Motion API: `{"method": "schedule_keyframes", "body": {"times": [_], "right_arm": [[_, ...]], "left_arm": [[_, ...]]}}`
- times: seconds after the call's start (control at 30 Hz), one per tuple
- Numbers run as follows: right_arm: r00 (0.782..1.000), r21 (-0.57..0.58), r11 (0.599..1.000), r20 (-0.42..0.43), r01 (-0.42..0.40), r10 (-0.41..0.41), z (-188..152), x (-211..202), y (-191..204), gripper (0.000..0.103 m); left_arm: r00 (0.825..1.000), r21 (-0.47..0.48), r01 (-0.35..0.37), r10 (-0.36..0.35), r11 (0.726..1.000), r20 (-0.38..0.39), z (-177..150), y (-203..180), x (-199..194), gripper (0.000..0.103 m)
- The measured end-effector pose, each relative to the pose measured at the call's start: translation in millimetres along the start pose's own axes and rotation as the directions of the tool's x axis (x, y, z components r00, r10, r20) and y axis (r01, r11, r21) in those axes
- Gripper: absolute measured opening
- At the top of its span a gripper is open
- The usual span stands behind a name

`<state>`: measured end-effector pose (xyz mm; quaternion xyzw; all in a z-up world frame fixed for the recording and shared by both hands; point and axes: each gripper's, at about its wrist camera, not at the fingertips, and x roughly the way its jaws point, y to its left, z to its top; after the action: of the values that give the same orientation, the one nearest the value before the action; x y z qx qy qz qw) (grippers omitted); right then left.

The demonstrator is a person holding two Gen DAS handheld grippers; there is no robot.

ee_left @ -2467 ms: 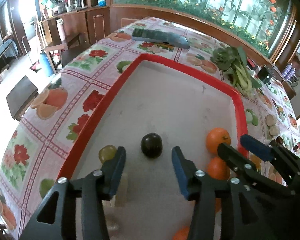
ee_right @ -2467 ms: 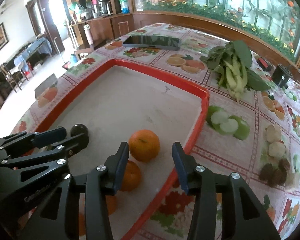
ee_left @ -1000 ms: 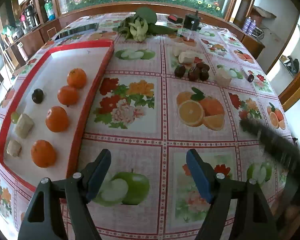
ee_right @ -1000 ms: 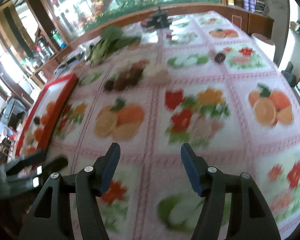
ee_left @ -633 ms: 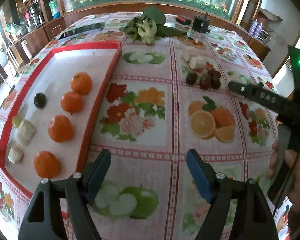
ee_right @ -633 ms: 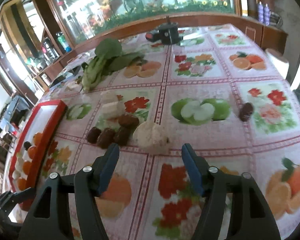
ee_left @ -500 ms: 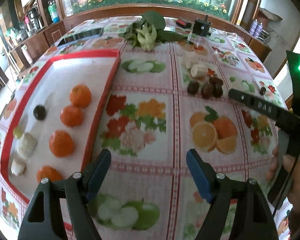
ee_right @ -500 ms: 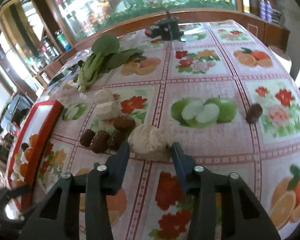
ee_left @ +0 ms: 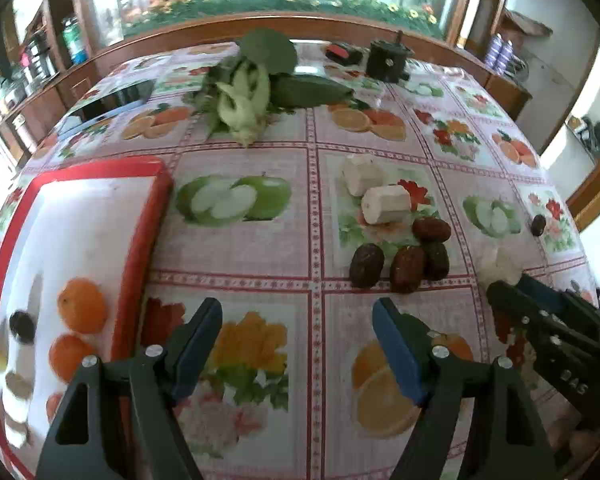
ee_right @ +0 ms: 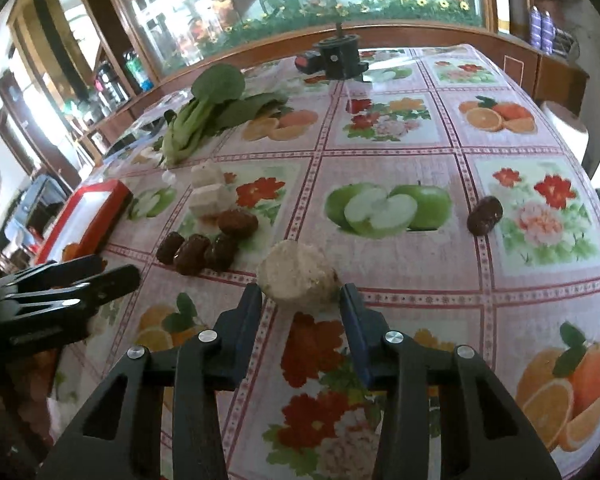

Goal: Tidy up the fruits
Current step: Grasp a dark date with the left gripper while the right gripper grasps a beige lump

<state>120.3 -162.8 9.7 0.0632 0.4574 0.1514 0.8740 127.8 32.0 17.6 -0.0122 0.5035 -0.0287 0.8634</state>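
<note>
In the right wrist view my right gripper (ee_right: 300,300) is shut on a pale peeled chunk (ee_right: 296,276) that rests on the tablecloth. The same chunk (ee_left: 494,262) shows at the right gripper's (ee_left: 508,284) tips in the left wrist view. My left gripper (ee_left: 296,320) stands open and empty over the cloth, a little short of several dark dates (ee_left: 408,268). Two white peeled pieces (ee_left: 386,204) lie just beyond the dates. The red tray (ee_left: 152,232) at the left holds oranges (ee_left: 82,304) and a dark round fruit (ee_left: 22,326).
A lone date (ee_right: 485,215) lies to the right on the cloth. Leafy greens (ee_left: 244,92), a black device (ee_left: 388,62) and a phone (ee_left: 112,98) sit at the far side. The table edge curves away on the right.
Both grippers left the tray and crossed the table to the right. The right jaws narrowed onto the pale chunk. The left gripper drew nearer to the dates, still open.
</note>
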Motion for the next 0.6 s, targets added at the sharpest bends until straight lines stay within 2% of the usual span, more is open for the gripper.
{"method": "schedule_keyframes", "body": {"times": [0.13, 0.23, 0.3, 0.33, 0.37, 0.43, 0.57, 0.6], "right_arm": [[1.0, -0.009, 1.0, 0.005, 0.001, -0.001, 0.8, 1.1, 1.4, 0.041], [1.0, -0.005, 1.0, 0.008, -0.005, 0.005, 0.8, 1.1, 0.4, 0.041], [1.0, 0.001, 1.0, 0.01, -0.01, 0.01, 0.8, 0.9, -0.8, 0.041], [1.0, 0.004, 1.0, 0.012, -0.01, 0.01, 0.6, 0.6, -1.2, 0.041], [1.0, 0.006, 1.0, 0.013, -0.009, 0.009, 0.7, 0.6, -1.4, 0.041], [1.0, 0.004, 1.0, 0.016, -0.002, 0.002, 1.1, 0.8, -0.7, 0.041], [1.0, 0.006, 1.0, 0.009, 0.008, -0.008, 4.9, 4.0, 0.4, 0.041], [1.0, 0.007, 1.0, 0.007, 0.003, -0.003, 6.3, 4.7, 0.4, 0.044]], "left_arm": [[1.0, 0.048, 0.02, -0.019, 0.999, -0.016, 6.3, -9.1, 12.8, 0.079], [1.0, 0.079, 0.019, -0.019, 0.997, -0.005, 12.2, -14.6, 17.0, 0.07], [1.0, 0.089, 0.029, -0.029, 0.996, 0.0, 17.4, -15.9, 18.4, 0.061], [0.999, 0.09, 0.041, -0.042, 0.995, 0.008, 19.9, -16.1, 17.8, 0.047], [0.999, 0.092, 0.049, -0.05, 0.994, 0.01, 21.8, -16.1, 18.6, 0.037], [0.998, 0.093, 0.064, -0.065, 0.994, 0.011, 24.0, -16.0, 19.6, 0.027], [0.995, 0.07, 0.097, -0.099, 0.993, 0.024, 22.0, -11.4, 18.9, 0.027], [0.994, 0.064, 0.103, -0.105, 0.993, 0.026, 21.6, -10.4, 18.7, 0.027]]}}
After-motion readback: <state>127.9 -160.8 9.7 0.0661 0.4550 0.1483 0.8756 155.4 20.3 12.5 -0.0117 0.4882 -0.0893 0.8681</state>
